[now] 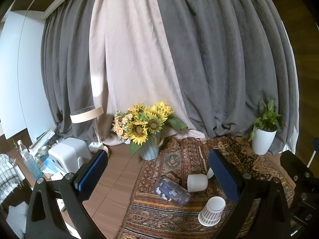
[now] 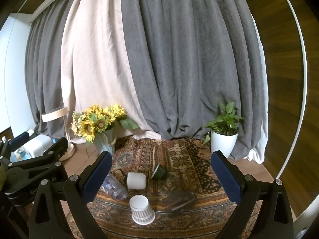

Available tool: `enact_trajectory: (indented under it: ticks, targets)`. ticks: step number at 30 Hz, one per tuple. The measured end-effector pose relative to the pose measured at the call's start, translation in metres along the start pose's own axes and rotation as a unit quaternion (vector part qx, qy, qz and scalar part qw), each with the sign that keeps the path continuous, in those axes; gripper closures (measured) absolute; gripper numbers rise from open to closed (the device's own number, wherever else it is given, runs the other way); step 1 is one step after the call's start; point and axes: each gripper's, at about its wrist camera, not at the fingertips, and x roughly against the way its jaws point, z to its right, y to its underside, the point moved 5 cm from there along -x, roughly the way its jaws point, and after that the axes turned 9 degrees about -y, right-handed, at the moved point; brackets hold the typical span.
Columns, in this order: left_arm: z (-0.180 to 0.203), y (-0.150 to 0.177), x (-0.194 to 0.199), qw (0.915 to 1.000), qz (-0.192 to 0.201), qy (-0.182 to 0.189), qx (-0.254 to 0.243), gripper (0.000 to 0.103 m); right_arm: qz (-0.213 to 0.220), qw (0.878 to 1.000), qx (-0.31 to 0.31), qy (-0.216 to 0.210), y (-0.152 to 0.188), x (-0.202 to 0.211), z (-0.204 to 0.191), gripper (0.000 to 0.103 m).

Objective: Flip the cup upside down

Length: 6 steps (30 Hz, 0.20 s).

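Observation:
Several cups sit on a patterned cloth [image 2: 179, 159]. A checked paper cup [image 2: 142, 212] [image 1: 212, 211] stands upside down at the front. A white cup [image 2: 136, 180] [image 1: 197, 182], a clear glass with blue print [image 1: 172, 192] [image 2: 113, 188], a dark green cup [image 2: 159, 172] and a smoky dark glass [image 2: 180, 200] lie on their sides. My left gripper [image 1: 157, 176] is open and empty above the table's left part. My right gripper [image 2: 161, 176] is open and empty, held back from the cups.
A sunflower vase [image 2: 104, 142] stands at the back left and a white plant pot [image 2: 223, 142] at the back right, before grey and beige curtains. A lamp [image 1: 87, 113], a white appliance [image 1: 67, 155] and bottles [image 1: 30, 161] crowd the far left.

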Motion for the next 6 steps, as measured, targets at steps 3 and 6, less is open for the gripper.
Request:
enact_trajectory:
  ticks: [3,6]
  targets:
    - [0.0001,0.0000,-0.0003,1.0000,-0.003,0.001,0.001,0.000,0.000,1.000,0.000,0.000,-0.0002,-0.0005,0.0004,0.003]
    - [0.0000,0.0009,0.0004,1.0000,-0.005,0.002,0.001,0.000,-0.001,1.000,0.000,0.000,-0.0003,-0.0018,0.0015,0.003]
